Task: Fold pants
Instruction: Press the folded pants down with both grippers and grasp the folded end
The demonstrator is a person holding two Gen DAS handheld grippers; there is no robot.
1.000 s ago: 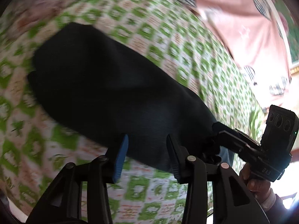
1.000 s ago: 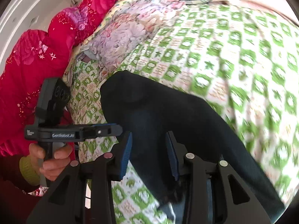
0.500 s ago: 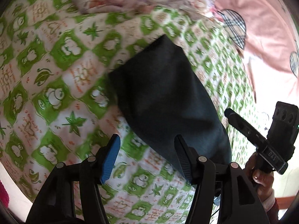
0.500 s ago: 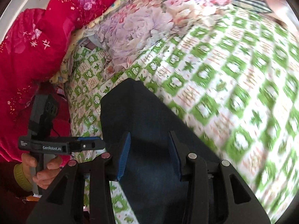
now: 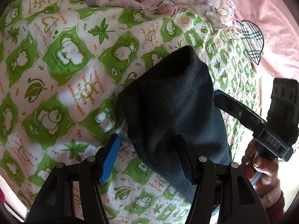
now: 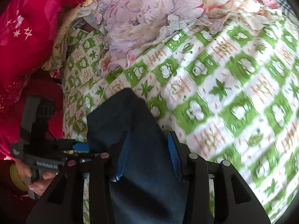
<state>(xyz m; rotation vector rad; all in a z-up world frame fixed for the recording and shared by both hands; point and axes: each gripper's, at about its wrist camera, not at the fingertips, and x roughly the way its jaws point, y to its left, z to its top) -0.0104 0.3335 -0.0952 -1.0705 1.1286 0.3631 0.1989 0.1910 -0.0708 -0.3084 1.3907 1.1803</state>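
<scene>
Dark navy pants (image 5: 172, 108) lie in a narrow folded bundle on a green-and-white patterned bedsheet (image 5: 61, 59). My left gripper (image 5: 149, 158) is open, its blue-padded fingers straddling the near edge of the bundle. In the right wrist view the pants (image 6: 130, 115) run under and between the fingers of my right gripper (image 6: 148, 155), which is open with cloth between its pads. The right gripper (image 5: 248, 115) also shows in the left wrist view beside the pants' right edge. The left gripper (image 6: 74, 146) shows in the right wrist view at the pants' left edge.
A floral quilt (image 6: 149, 15) is bunched at the far side of the bed. A red blanket (image 6: 24, 28) lies at the left. A pink cover with plaid hearts (image 5: 265, 24) lies at the right. The bedsheet (image 6: 233, 102) spreads right of the pants.
The pants bundle has got shorter and more compact in both views. Both grippers have moved forward along it toward the floral quilt and stayed open.
</scene>
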